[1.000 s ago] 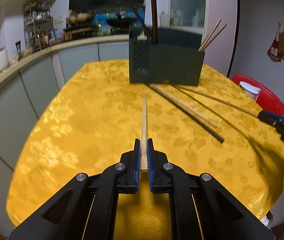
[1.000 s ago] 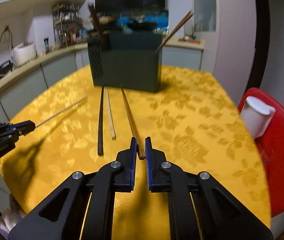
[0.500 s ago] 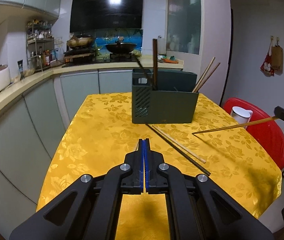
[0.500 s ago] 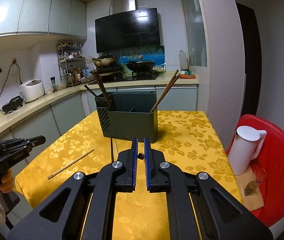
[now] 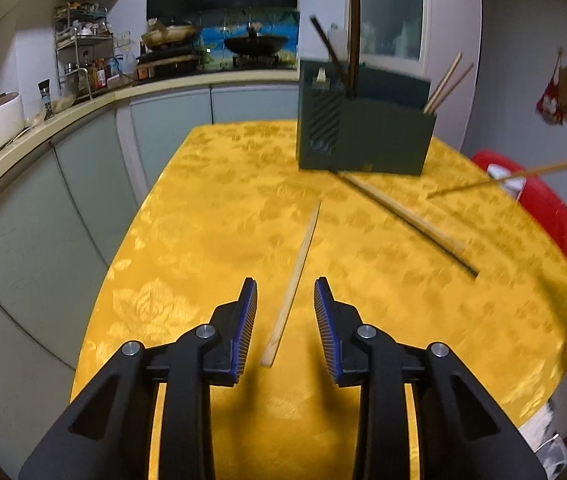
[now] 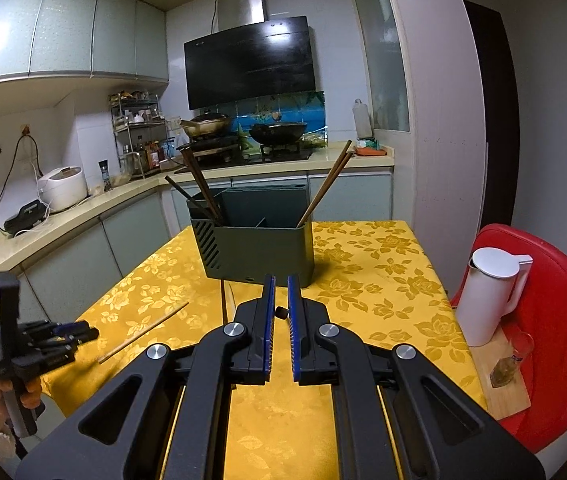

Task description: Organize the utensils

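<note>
the left gripper (image 5: 285, 312) hovers over the yellow tablecloth (image 5: 211, 216) with its jaws parted, having just been opening; a pale chopstick (image 5: 295, 276) lies flat on the cloth in the gap between them, and neither blue pad presses on it. the right gripper (image 6: 279, 312) is raised above the table with its jaws closed on the butt of a brown chopstick (image 5: 507, 178), seen end-on as a dark stub between the pads in its own view; from the left wrist view that stick juts out over the cloth, clear of the surface.

the dark green utensil holder (image 6: 259, 248) stands upright toward the far side of the table. dark chopsticks (image 6: 199, 184) lean in its left compartment and a brown pair (image 6: 327, 184) leans out of the right end (the middle compartments look bare, though their depths are hidden). two more chopsticks (image 5: 403, 216), one pale and one dark, lie side by side on the cloth, running from the holder's foot toward the near right edge, between the grippers and the holder.

to the right of the table a red chair (image 6: 555, 320) carries a white jug (image 6: 491, 292) and a small glass (image 6: 511, 356) on a wooden board. a counter (image 6: 95, 204) with a rice cooker (image 6: 63, 188) curves along the left, and a stove with two woks (image 6: 243, 128) sits behind under a black hood.
</note>
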